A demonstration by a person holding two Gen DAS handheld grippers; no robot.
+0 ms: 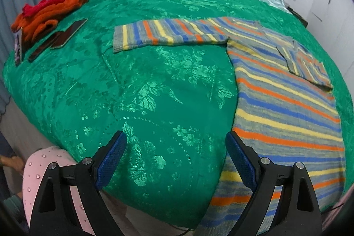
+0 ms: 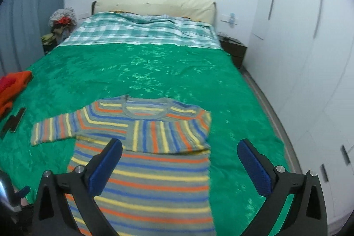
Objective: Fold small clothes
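A striped knit sweater in grey, orange, yellow and blue lies flat on the green bedspread. Its right sleeve is folded across the chest; its left sleeve lies stretched out sideways. In the left wrist view the sweater's body is at the right. My left gripper is open and empty above the bedspread, just left of the sweater's hem. My right gripper is open and empty above the sweater's lower body and right edge.
An orange and red garment pile and two dark phones lie at the bed's left edge. A checked blanket and pillow are at the head. A nightstand and white wardrobes stand on the right.
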